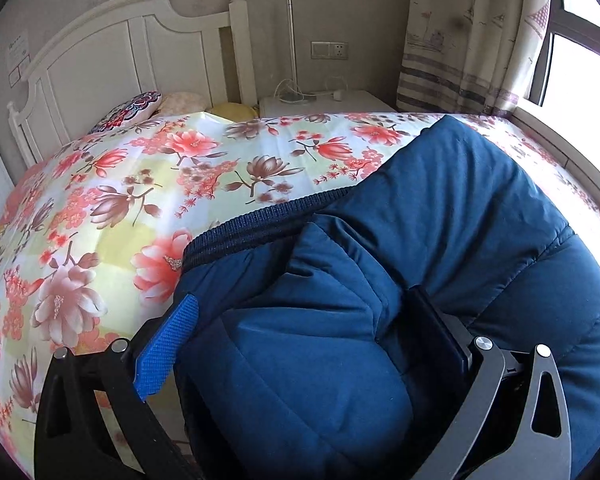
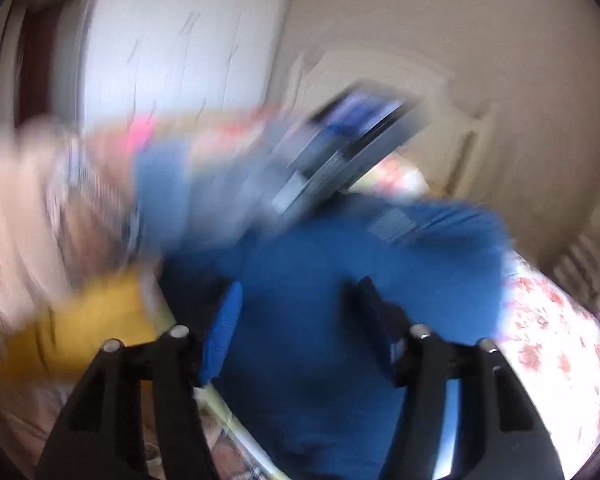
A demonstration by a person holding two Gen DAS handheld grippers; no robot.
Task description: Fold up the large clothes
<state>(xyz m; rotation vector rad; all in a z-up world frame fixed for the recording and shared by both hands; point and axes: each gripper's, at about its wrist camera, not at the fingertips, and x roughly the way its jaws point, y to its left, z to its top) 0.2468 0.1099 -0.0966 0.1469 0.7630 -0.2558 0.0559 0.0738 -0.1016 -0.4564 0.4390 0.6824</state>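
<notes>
A large dark blue padded jacket [image 1: 440, 208] with a ribbed knit hem [image 1: 260, 224] lies on the floral bedspread [image 1: 148, 184]. My left gripper [image 1: 300, 300] stands with its jaws wide apart around a thick bundle of the jacket; the blue pad of one finger [image 1: 168, 344] shows at the left. In the blurred right wrist view the same jacket [image 2: 340, 272] fills the middle, and my right gripper [image 2: 300, 296] has its jaws apart with jacket fabric between them. The other gripper [image 2: 352, 144] shows as a blur above the jacket.
A white headboard [image 1: 120, 56] with pillows [image 1: 132, 112] stands at the bed's far end. A white nightstand [image 1: 324, 100] with a lamp pole sits beside it. A curtain [image 1: 468, 32] and window are at the right. Something yellow [image 2: 88, 320] shows at the left in the right wrist view.
</notes>
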